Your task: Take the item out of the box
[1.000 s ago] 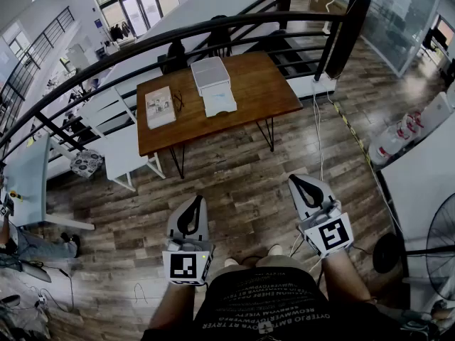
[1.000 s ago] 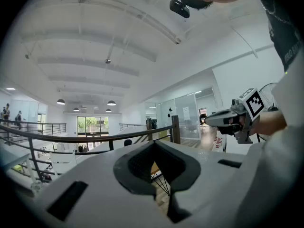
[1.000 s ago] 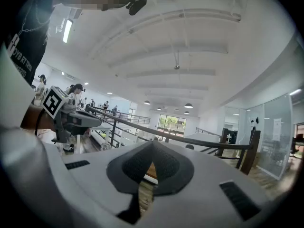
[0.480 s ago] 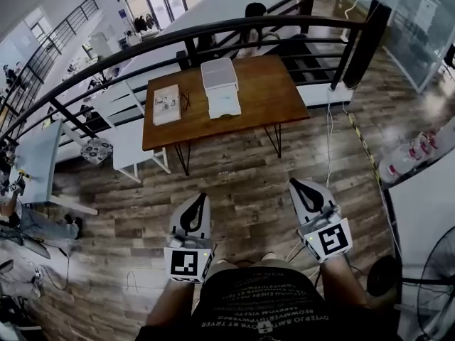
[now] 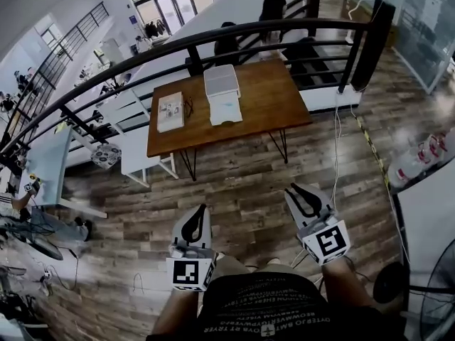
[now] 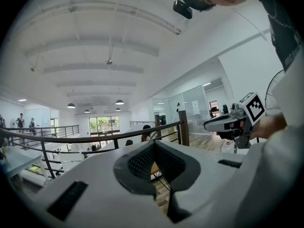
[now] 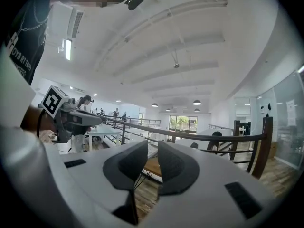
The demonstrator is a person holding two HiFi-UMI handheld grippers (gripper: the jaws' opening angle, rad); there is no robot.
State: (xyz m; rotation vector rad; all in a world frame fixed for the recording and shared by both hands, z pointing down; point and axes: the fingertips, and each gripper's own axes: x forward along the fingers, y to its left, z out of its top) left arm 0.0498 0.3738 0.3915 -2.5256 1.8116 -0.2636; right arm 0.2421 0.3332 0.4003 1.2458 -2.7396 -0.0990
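Head view, big to small. Wood plank floor [image 5: 234, 183] fills most of the frame. Black railing [image 5: 366, 45] arcs across from 9 to 1 o'clock. The brown wooden table [image 5: 264, 104] stands beyond the railing at 12 o'clock, well apart from both grippers. A white chair [image 5: 138, 151] sits at the table's 8 o'clock corner.

The white box [image 5: 221, 79] sits on the table near its far edge, about mid-width. A flat white piece [image 5: 225, 109] touches the box's near side; can't tell if it's a lid or the item. A pale booklet [image 5: 170, 111] lies on the tabletop at 9 o'clock from the box, apart from it.

The left gripper [image 6: 153, 143] is low at 7 o'clock over the floor, pointing to 12; its tips are pressed together with nothing caught in them. The right gripper [image 7: 152, 148] is at 5 o'clock, tilted toward 11; its jaws are opening, with only a narrow slit so far and nothing between them, just table and floor showing through.
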